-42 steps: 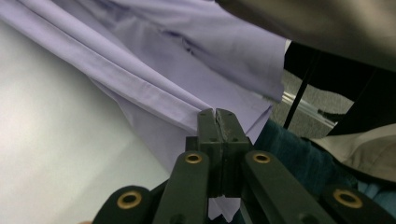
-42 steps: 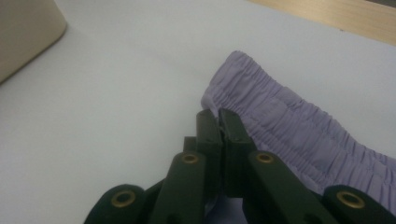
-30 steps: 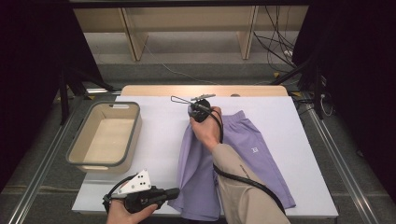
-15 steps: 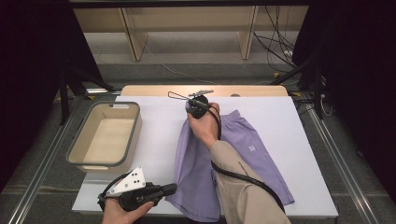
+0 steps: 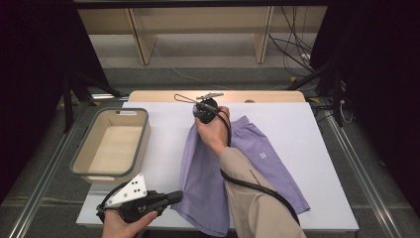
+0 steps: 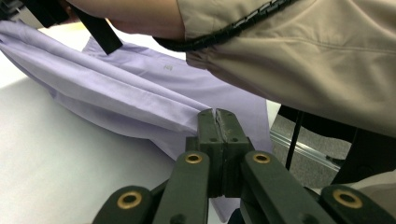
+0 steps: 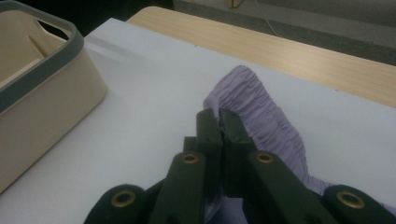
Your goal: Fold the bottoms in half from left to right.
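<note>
The left gripper [image 5: 174, 198] has its fingers [image 6: 208, 127] pressed together on the hem corner of the purple shorts [image 5: 208, 168], at the near edge of the bench [image 5: 163, 134]. The right gripper [image 5: 200, 113] pinches the elastic waistband, its fingers [image 7: 208, 126] clamped on the gathered cloth at the far end. The garment's long axis runs straight from one set of fingers to the other, near-left to far, with the left side drawn into a taut ridge between them and the rest lying flat to the right of both grips. Any fold or lift likely turns on that held line. The beige bin [image 5: 113, 144] stands to the left of the line, apart from the cloth. Open white bench lies to the right of the shorts and beyond the waistband up to the wooden strip [image 7: 289, 51], so there looks to be room on that side
</note>
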The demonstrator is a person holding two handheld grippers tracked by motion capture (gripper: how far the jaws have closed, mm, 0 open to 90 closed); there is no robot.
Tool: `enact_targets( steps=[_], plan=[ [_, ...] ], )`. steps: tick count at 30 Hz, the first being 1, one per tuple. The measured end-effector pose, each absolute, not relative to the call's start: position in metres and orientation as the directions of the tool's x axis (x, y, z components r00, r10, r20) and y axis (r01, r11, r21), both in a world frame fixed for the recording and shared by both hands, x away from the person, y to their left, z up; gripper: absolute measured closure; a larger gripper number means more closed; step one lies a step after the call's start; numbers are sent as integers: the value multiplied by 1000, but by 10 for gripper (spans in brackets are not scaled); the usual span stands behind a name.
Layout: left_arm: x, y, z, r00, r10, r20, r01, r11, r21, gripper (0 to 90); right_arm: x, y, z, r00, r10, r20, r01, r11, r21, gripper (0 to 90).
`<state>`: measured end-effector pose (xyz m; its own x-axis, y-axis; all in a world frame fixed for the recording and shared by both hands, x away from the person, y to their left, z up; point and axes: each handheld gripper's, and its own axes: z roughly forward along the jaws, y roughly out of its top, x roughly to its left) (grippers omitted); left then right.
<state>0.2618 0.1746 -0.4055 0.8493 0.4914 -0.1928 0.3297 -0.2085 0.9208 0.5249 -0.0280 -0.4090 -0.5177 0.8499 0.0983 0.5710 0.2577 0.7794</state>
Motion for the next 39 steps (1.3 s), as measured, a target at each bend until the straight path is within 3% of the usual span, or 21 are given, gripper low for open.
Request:
enact_targets(
  steps=[39],
  plan=[
    [264, 171, -388, 859, 492, -145, 260, -174, 950, 892, 528, -13, -394, -528, 837, 143, 562, 218, 798, 883]
  ],
)
